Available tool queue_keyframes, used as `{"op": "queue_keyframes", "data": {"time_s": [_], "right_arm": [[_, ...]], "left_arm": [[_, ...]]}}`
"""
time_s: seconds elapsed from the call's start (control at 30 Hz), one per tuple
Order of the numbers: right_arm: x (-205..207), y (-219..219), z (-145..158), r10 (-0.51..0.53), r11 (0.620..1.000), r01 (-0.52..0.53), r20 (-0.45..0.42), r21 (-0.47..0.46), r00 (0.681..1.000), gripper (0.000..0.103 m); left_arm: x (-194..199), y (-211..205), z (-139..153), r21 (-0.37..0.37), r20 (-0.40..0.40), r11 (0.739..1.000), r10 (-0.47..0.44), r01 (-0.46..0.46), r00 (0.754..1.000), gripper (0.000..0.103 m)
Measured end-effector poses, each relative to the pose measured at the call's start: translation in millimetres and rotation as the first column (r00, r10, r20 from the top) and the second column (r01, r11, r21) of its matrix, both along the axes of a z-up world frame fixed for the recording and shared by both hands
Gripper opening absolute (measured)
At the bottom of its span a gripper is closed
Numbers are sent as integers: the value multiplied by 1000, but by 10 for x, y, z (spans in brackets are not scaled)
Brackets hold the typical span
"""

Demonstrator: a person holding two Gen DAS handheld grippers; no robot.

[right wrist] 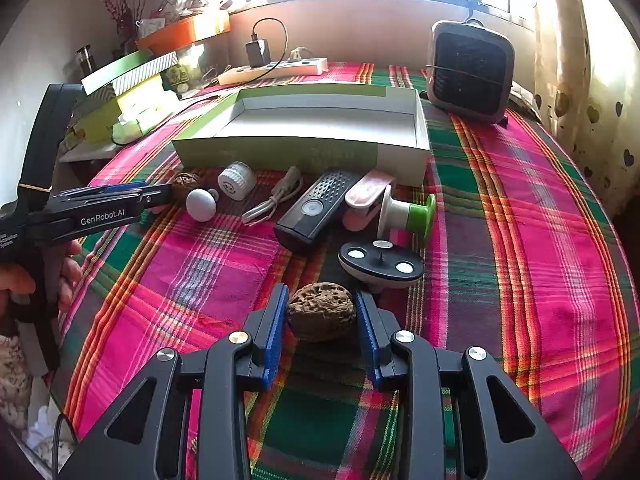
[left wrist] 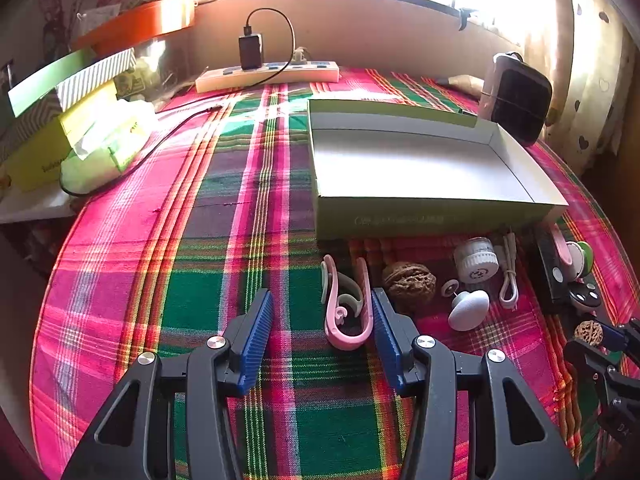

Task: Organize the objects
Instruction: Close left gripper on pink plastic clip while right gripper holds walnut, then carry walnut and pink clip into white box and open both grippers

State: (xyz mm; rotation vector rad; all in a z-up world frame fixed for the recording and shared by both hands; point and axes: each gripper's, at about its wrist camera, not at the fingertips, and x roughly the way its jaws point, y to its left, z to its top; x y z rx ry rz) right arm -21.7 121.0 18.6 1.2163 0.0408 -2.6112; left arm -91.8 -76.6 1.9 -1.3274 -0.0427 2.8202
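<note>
My right gripper (right wrist: 321,316) clamps a walnut (right wrist: 321,311) at lower centre. Above it sits a black oval disc (right wrist: 380,266), the open box (right wrist: 328,130) higher up, my left gripper (right wrist: 160,194) at far left.

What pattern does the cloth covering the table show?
The woven tablecloth is plaid: pink, green and purple checks with orange and yellow stripes, seen best from the left wrist.

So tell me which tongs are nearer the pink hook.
Left. The left tongs stand open right beside the pink hook, one pad almost touching it. The right tongs are far off, shut on a walnut.
</note>
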Motion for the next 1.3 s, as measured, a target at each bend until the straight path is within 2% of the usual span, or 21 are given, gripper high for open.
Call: {"op": "queue_keyframes", "data": {"time_s": [0.2, 0.63, 1.3], "right_arm": [[-21, -8, -2, -4, 1000, 4, 2, -4, 1000, 34], [-42, -5, -6, -4, 1000, 4, 5, -9, 1000, 34], [-48, 6, 21, -5, 1000, 5, -5, -15, 1000, 34]], "left_arm": [[-17, 16, -3, -6, 0, 1000, 0, 0, 1000, 45], [-31, 23, 13, -6, 2, 1000, 1, -1, 1000, 22], [25, 53, 75, 1, -15, 1000, -12, 12, 1000, 22]]}}
